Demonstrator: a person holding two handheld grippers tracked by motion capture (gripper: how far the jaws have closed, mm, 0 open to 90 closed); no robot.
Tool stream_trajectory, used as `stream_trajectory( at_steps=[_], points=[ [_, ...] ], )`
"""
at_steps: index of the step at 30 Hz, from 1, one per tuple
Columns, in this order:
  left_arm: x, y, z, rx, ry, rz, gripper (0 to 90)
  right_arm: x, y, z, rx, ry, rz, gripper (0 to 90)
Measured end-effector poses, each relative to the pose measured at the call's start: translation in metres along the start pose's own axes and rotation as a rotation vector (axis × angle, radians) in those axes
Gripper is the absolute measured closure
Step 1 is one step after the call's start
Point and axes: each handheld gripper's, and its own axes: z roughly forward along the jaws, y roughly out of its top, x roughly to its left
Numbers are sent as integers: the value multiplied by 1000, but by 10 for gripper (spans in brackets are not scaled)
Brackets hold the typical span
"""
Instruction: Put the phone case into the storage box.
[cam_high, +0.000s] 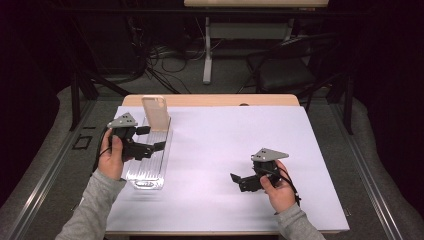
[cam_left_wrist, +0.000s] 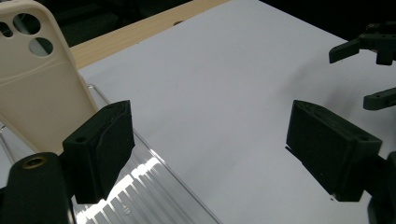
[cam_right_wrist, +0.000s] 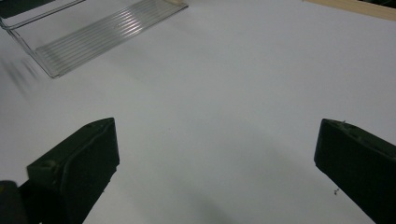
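Note:
A cream phone case (cam_high: 154, 113) stands tilted at the far end of a clear ribbed rack (cam_high: 148, 172) on the left of the white mat (cam_high: 225, 145). My left gripper (cam_high: 152, 138) hovers open over the rack, just in front of the case, with nothing between its jaws. In the left gripper view the case (cam_left_wrist: 37, 88) leans behind the left jaw of this gripper (cam_left_wrist: 215, 140), above the rack (cam_left_wrist: 140, 186). My right gripper (cam_high: 241, 181) is open and empty over bare mat at the right front. The right gripper view has its own jaws (cam_right_wrist: 217, 158) spread wide, the rack (cam_right_wrist: 102, 32) far off.
The table's wooden edge (cam_high: 210, 99) runs along the back. Beyond it are a dark chair (cam_high: 285, 70), a desk leg (cam_high: 207, 50) and cables on the floor. My right gripper (cam_left_wrist: 369, 70) appears far off in the left gripper view.

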Motion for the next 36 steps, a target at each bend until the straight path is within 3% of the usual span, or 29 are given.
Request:
stream_trajectory(
  at_steps=[6, 13, 25, 36],
  points=[
    [-14, -5, 2, -5, -11, 27, 154, 1, 0, -1, 2, 0, -10, 0],
    [-25, -14, 1, -38, -59, 33, 154, 3, 1, -1, 4, 9, -20, 0],
    [-33, -29, -7, -69, -105, 64, 154, 4, 0, -1, 10, 12, -36, 5],
    [-38, -44, 3, -54, -129, 54, 154, 3, 0, -3, 0, 7, -42, 17]
  ],
)
